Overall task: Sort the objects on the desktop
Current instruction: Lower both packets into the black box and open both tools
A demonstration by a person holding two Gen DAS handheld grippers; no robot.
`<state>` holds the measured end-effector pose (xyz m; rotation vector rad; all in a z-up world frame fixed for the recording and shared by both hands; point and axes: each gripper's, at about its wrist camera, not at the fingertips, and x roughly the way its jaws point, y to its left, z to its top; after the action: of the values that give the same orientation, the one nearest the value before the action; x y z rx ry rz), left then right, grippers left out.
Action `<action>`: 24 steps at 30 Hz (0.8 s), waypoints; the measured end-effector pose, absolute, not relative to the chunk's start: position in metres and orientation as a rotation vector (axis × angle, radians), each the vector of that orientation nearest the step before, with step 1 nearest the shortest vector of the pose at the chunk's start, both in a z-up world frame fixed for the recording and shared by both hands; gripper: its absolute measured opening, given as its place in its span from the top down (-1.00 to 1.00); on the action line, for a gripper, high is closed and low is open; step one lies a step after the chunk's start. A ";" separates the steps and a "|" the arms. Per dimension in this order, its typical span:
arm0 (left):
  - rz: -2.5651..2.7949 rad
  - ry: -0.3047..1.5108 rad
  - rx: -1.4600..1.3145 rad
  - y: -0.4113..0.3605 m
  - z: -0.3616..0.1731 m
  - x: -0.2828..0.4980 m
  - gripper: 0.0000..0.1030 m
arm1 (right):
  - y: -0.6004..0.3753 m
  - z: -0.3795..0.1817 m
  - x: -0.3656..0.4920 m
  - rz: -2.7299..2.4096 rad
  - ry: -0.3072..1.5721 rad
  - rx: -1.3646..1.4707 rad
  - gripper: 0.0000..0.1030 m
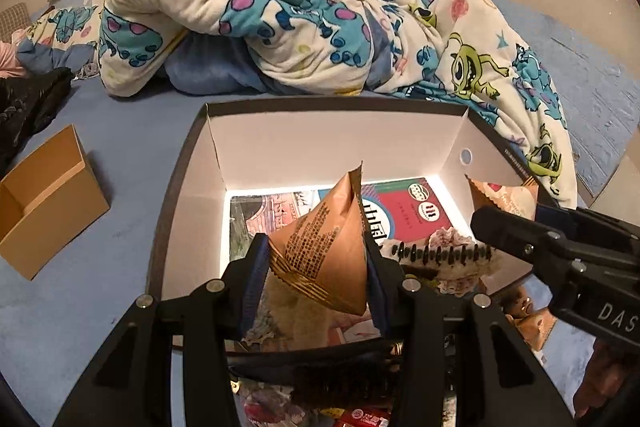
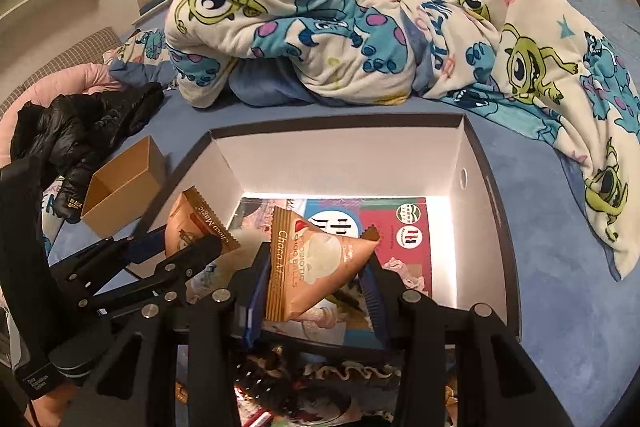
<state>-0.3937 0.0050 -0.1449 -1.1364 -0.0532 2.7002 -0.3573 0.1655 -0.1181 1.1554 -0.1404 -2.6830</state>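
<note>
The left tongs [image 1: 318, 267] are clamped on a brown pyramid-shaped snack packet [image 1: 320, 247], held point-up over the near half of the open white-lined box [image 1: 332, 139] that sits on the blue bed [image 1: 120, 147]. The right tongs [image 2: 316, 287] grip a second Choco Magic packet [image 2: 316, 263] at the same box's near edge, above the printed booklets [image 2: 400, 227] on its floor. A small tan cardboard box [image 2: 120, 195] lies at about ten o'clock from the big box, and the monster-print blanket [image 2: 360, 27] is heaped at twelve o'clock beyond it.
</note>
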 end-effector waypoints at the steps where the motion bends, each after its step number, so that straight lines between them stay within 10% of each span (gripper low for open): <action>1: 2.698 -0.053 -1.140 0.005 -0.147 -0.395 0.13 | 0.166 -0.120 -0.358 -2.682 -0.141 1.158 0.17; 24: 2.705 -0.033 -1.120 0.000 -0.156 -0.402 0.11 | 0.159 -0.137 -0.364 -2.672 -0.093 1.174 0.17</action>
<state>-0.4017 0.0000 -0.1560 -1.1204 -0.0331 2.7048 -0.3641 0.1587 -0.1373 1.1745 -0.0931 -2.6718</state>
